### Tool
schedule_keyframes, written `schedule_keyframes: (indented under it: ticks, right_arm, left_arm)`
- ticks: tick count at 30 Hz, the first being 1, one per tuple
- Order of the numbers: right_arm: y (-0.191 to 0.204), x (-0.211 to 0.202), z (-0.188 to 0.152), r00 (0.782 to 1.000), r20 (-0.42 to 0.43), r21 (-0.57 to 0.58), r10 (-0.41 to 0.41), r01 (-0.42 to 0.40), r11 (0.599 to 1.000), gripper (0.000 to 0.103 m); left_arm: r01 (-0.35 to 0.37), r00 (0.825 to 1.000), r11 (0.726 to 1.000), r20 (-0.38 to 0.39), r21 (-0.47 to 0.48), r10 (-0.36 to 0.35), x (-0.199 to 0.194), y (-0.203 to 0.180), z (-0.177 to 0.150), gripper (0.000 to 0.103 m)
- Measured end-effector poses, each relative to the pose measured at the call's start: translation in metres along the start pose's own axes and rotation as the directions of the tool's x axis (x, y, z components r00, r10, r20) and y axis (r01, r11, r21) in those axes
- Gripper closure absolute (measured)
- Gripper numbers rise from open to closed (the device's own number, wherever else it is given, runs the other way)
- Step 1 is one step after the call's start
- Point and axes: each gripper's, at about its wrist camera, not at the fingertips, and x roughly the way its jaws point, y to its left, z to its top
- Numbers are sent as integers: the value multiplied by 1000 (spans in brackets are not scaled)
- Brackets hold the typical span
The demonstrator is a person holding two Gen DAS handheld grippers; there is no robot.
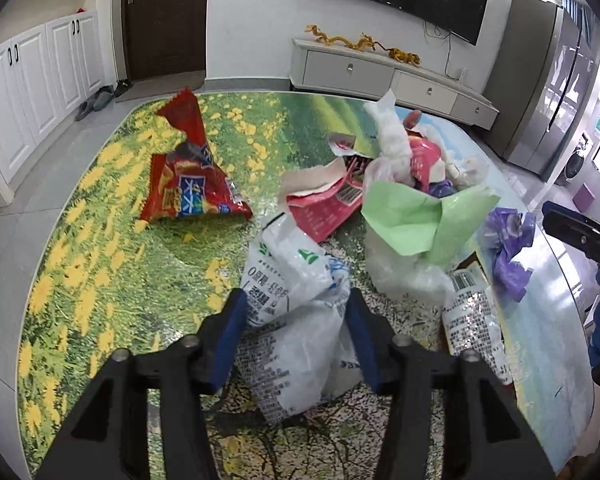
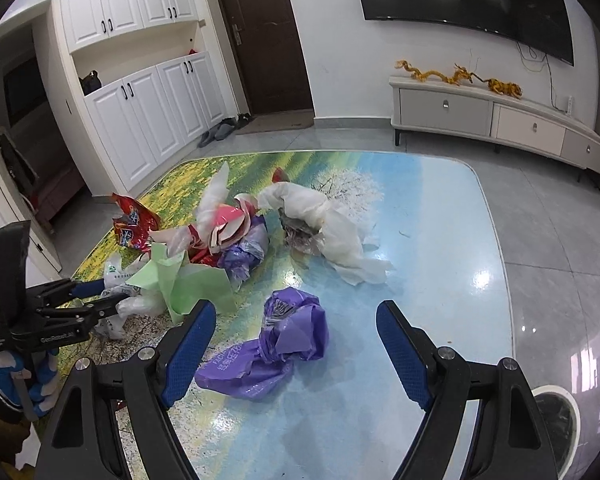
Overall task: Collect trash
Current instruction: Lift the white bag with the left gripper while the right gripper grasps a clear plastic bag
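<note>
Trash lies scattered on a table with a printed landscape top [image 1: 100, 208]. My left gripper [image 1: 294, 304] is open, its jaws on either side of a crumpled white printed plastic bag [image 1: 296, 320]; it also shows in the right wrist view [image 2: 100, 294]. My right gripper [image 2: 296, 320] is open wide and empty, straddling a crumpled purple plastic bag [image 2: 284, 344], also in the left wrist view [image 1: 508, 240]. A red snack bag [image 1: 188, 176], a pink torn wrapper [image 1: 324, 204], green paper [image 1: 416, 220] and white tissue [image 2: 332, 224] lie further back.
A second printed clear wrapper [image 1: 472, 316] lies right of the left gripper. A round dark bin opening [image 2: 556, 416] shows at the right table edge. Beyond the table are white cabinets [image 2: 148, 112], a dark door [image 2: 260, 40] and a TV stand [image 2: 496, 116].
</note>
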Motion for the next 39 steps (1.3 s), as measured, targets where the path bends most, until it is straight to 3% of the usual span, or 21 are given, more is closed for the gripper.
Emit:
schedule_keyframes:
  ticks: [6,9,12,18,23,28,32,35,39]
  right_arm:
    - [1,2,-1,1000,-12,2,9,-9,1000,31]
    - [9,-4,-2,999,-6,-9,50,-50,999,45]
    - [27,-12,-1,988,-15,-39,154,-155,987,55]
    - [89,-2,3,946,-121,-159,300,-317,935,56]
    - [120,33,4,934,-221,-172,279,-319,932,56]
    - [132,62,7,940,-274,-169,205,-257,952,56]
    - [135,82,11,943,-300,-171,146,-204,964,72]
    - [133,90,12,945,-308,-177,107,-168,970,89]
    - [136,83,11,943,-305,-191,136,-200,961,95]
  left_arm:
    - [1,1000,1000,21,-6,-1,-7,0,-3,77]
    - [4,999,1000,39,-21,-3,-15,1,-7,83]
    - [13,999,999,53,-40,-11,-24,4,-11,85]
    - [20,994,999,108,-51,-14,-50,11,-19,86]
    - [25,988,998,152,-58,-16,-69,20,-24,86]
    - [43,983,996,181,-81,-27,-78,35,-29,86]
    - [54,982,995,186,-89,-37,-79,43,-34,86]
    - [61,980,994,193,-95,-42,-81,48,-37,86]
    - [59,978,993,206,-101,-37,-88,51,-40,86]
